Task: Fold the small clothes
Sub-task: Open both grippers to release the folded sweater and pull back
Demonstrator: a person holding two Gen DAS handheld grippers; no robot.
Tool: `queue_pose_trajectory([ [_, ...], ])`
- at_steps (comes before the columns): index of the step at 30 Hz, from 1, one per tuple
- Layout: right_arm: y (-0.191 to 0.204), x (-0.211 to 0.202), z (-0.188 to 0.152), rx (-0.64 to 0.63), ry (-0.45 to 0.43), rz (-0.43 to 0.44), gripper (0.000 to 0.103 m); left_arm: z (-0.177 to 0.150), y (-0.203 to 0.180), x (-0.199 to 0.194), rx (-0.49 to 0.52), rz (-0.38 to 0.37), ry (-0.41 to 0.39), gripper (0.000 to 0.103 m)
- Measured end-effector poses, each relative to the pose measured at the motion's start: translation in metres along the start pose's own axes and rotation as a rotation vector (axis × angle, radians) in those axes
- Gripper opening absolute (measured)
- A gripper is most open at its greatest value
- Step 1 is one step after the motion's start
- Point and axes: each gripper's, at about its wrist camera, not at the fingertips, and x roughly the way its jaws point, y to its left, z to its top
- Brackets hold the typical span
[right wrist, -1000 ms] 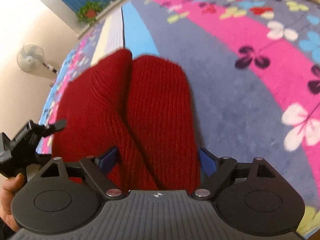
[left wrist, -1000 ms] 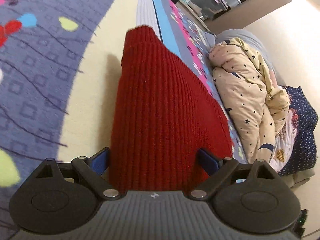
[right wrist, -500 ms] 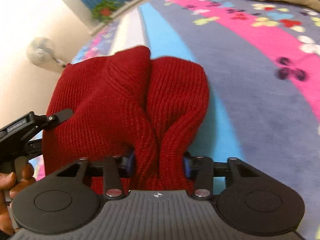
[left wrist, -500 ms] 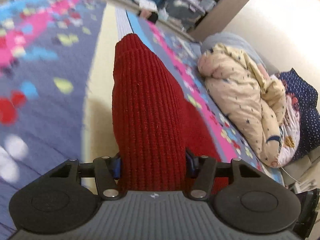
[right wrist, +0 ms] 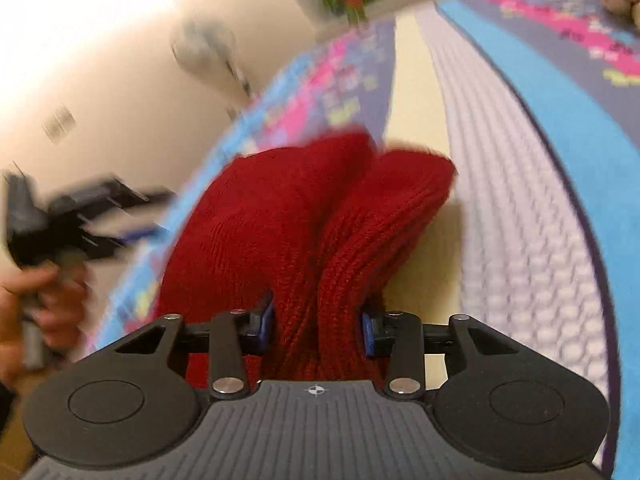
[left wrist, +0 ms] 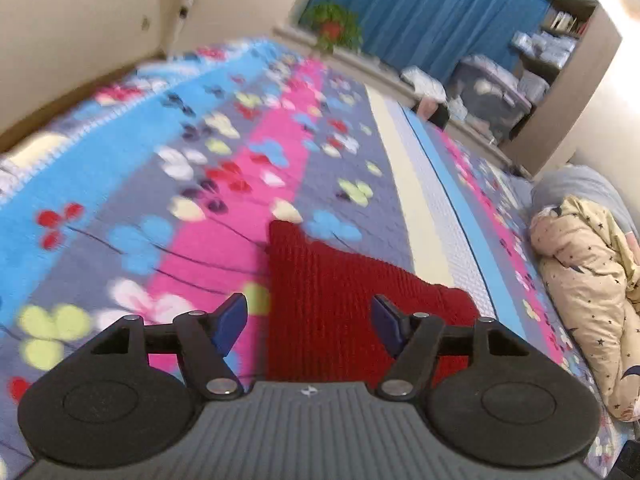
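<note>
Now freed (left side): red knit [left wrist: 332, 300]

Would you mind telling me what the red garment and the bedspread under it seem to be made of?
Red garment: a thick ribbed knit, probably wool or acrylic; matte, with raised vertical ribs and soft rounded folds. Bedspread: likely plush fleece; matte and fuzzy, with soft-edged printed flowers, though motion blur leaves this open.

No legible text, labels, brands or numbers anywhere in either view.

1 red knit [left wrist: 332, 304] | 1 blanket [left wrist: 120, 184] | 1 star quilt [left wrist: 588, 280] | 1 plant [left wrist: 332, 26] | 2 tongs: L [left wrist: 308, 326], R [right wrist: 318, 326]
</note>
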Motion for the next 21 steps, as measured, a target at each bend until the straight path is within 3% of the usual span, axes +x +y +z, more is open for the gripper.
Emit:
queue_pose_trajectory([
  [3, 0.000, 0.001, -0.008, -0.027, 0.016, -0.056, 0.045, -0.029, -0.004, -0.025, 0.077, -0.152, 0.023, 0.066],
  [4, -0.002, -0.002, -0.008, -0.009, 0.016, -0.039, 0.045, -0.041, -0.010, -0.029, 0.136, -0.159, 0.031, 0.063],
  [6, -0.004, -0.006, -0.007, 0.006, 0.021, -0.032, 0.048, -0.075, -0.025, -0.020, 0.268, -0.104, 0.075, 0.055],
  [7, -0.001, -0.004, -0.009, 0.003, 0.024, -0.040, 0.050, -0.093, -0.028, -0.010, 0.317, -0.048, 0.118, 0.056],
  [9, -0.001, -0.007, -0.012, 0.011, 0.035, -0.060, 0.063, -0.120, -0.028, -0.001, 0.373, 0.064, 0.128, 0.069],
  [12, -0.003, -0.019, -0.021, 0.023, 0.040, -0.104, 0.067, -0.124, -0.025, -0.024, 0.238, 0.038, 0.111, 0.069],
  [14, 0.002, -0.035, -0.027, -0.016, 0.026, -0.133, 0.072, -0.137, -0.030, -0.049, 0.274, 0.049, 0.072, 0.075],
  [18, 0.022, -0.057, -0.043, -0.197, 0.020, -0.347, 0.080, -0.173, -0.046, -0.091, 0.346, 0.062, 0.027, 0.091],
  [21, 0.027, -0.076, -0.055, -0.206, 0.000, -0.451, 0.080, -0.195, -0.061, -0.122, 0.335, 0.073, -0.010, 0.099],
])
